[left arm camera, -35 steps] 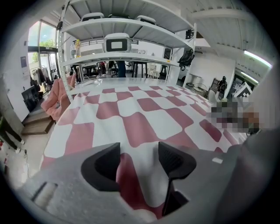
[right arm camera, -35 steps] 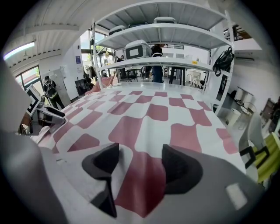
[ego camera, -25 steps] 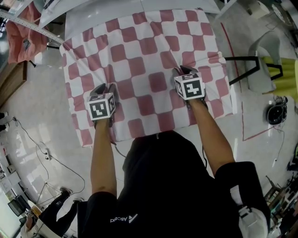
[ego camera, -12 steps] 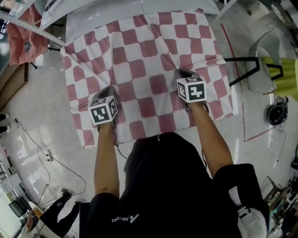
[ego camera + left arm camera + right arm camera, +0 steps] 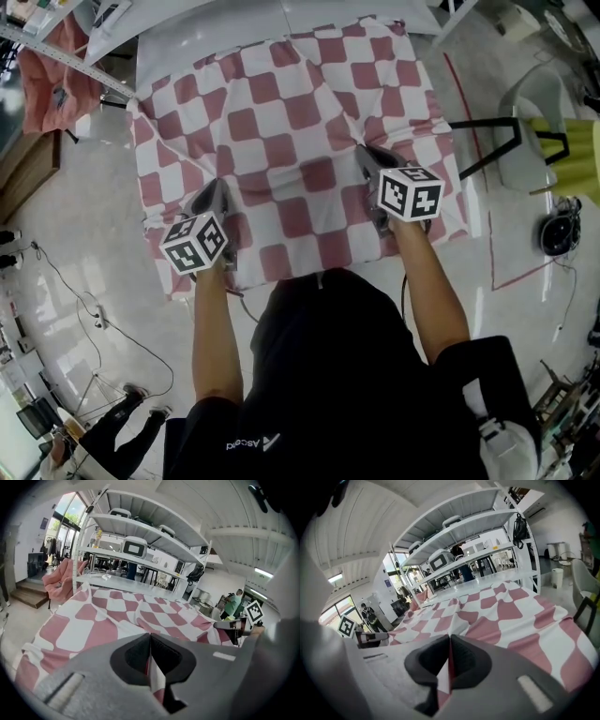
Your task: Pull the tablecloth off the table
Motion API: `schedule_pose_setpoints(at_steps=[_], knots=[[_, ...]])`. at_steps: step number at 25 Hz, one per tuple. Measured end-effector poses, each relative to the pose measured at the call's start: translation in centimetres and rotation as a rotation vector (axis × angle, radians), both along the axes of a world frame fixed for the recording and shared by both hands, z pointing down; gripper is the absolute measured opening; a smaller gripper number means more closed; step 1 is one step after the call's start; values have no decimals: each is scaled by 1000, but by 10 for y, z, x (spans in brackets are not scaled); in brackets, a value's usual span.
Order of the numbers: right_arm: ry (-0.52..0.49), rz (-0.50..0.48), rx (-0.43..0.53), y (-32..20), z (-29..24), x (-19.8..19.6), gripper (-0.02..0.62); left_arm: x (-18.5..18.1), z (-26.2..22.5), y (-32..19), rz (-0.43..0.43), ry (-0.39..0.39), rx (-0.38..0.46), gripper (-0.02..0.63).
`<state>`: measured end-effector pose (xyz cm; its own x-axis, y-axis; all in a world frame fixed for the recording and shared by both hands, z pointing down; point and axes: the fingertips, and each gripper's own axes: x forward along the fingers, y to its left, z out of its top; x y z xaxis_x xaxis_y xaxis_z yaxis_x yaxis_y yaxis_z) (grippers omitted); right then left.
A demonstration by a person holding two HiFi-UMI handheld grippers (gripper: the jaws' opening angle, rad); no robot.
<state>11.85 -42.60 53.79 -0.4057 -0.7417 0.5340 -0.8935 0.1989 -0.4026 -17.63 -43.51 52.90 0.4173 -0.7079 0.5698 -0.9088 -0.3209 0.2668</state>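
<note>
Cloth sits pinched in both my tools. My left gripper [image 5: 216,187] and right gripper [image 5: 364,152] each have their jaws pressed together on a fold of the pink-and-white checked tablecloth [image 5: 281,112]. It covers the white table [image 5: 206,37] across the upper middle of the head view and is tented at both pinches.

Shirt [image 5: 251,442]: white logo and one short word on black cloth; the letters cannot be read with certainty.
Left cube [image 5: 195,244]: black-and-white square code; no letters or numbers.
Right cube [image 5: 412,194]: black-and-white square code; no letters or numbers.
Elsewhere: nothing legible.
</note>
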Motion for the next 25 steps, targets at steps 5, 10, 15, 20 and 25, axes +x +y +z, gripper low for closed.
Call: schedule_pose_setpoints(at_steps=[5, 10, 15, 20, 25], knots=[[-76, -22, 71, 22, -26, 1, 5, 7, -22, 22, -16, 55, 71, 9], [-144, -38, 131, 41, -51, 3, 5, 11, -48, 43, -43, 117, 152, 9], [-190, -58, 186, 58, -78, 5, 5, 13, -76, 63, -95, 125, 219, 9], [-236, -83, 239, 74, -105, 8, 5, 15, -110, 82, -119, 183, 323, 9], [-263, -104, 310, 81, -137, 10, 5, 24, -144, 93, -118, 213, 419, 9]])
